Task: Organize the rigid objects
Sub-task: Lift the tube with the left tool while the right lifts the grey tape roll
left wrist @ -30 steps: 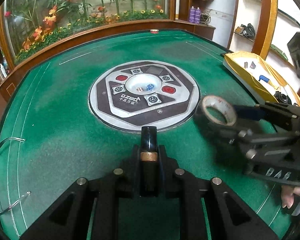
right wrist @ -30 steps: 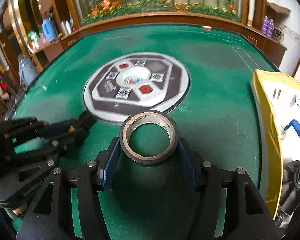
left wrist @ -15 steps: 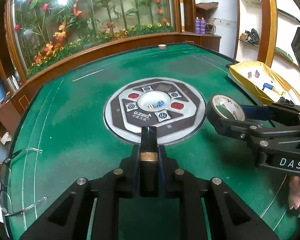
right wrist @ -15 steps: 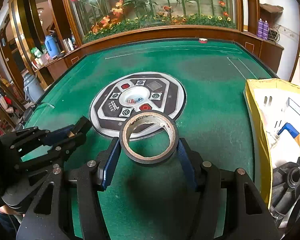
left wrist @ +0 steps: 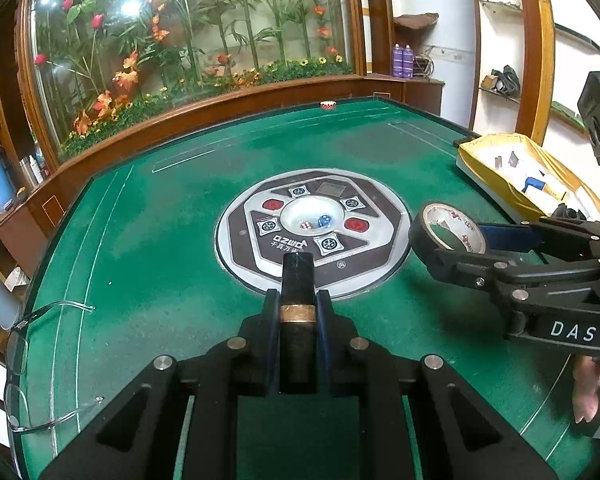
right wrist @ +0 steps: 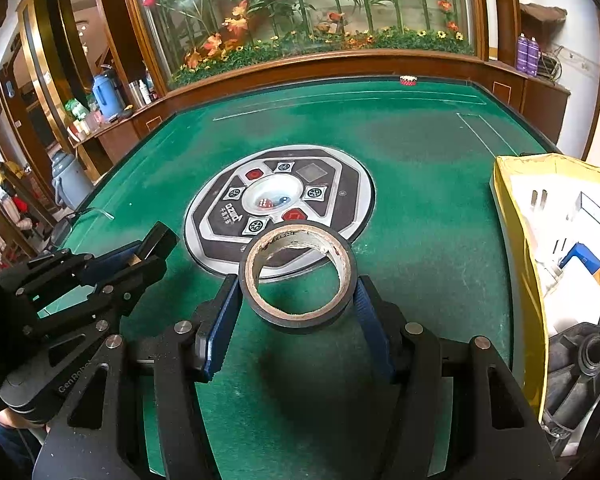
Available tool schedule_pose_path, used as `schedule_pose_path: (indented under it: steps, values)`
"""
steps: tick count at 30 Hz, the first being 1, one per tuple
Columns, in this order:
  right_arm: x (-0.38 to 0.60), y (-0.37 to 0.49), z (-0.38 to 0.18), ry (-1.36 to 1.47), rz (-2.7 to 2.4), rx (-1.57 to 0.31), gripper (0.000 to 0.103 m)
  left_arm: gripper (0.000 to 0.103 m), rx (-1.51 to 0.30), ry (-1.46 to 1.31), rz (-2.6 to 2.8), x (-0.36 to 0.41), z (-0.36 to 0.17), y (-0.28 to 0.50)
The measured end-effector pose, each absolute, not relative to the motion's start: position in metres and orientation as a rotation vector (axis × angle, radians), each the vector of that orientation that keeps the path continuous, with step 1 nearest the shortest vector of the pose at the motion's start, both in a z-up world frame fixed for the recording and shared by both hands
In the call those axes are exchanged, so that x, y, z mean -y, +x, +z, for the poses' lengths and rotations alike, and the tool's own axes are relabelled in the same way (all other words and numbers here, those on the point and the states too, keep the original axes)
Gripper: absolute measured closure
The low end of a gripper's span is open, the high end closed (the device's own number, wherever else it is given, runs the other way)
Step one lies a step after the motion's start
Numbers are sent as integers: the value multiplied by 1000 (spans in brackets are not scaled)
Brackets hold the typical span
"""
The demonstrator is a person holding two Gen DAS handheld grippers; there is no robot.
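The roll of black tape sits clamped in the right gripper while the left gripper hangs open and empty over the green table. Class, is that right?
Not quite. The roll of black tape is clamped in the right gripper, but the left gripper is shut on a black cylinder with a gold band, as the left wrist view shows, over the green table.

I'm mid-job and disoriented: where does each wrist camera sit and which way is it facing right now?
Left wrist: sits behind the left gripper, angled down over the green table toward the flower window; it is shut on a black cylinder; the right gripper and fingers of a hand show at right.
Right wrist: sits behind the right gripper, facing the same way, shut on a tape roll; the left gripper shows at left.
Shared: the centre panel, the yellow tray, the tape roll.
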State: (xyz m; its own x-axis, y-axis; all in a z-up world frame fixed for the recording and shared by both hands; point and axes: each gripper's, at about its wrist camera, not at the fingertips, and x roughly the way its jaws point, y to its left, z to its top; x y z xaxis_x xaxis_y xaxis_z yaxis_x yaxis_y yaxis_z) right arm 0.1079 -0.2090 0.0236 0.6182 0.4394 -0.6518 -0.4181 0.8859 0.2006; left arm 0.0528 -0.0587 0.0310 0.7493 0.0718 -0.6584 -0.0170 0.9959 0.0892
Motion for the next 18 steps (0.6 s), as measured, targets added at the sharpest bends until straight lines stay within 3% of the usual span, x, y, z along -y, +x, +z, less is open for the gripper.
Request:
schedule_pose_path:
  steps: [18]
  values:
    - [217, 104, 30, 60, 507, -729, 45, 86, -678, 62, 19, 66, 40, 48]
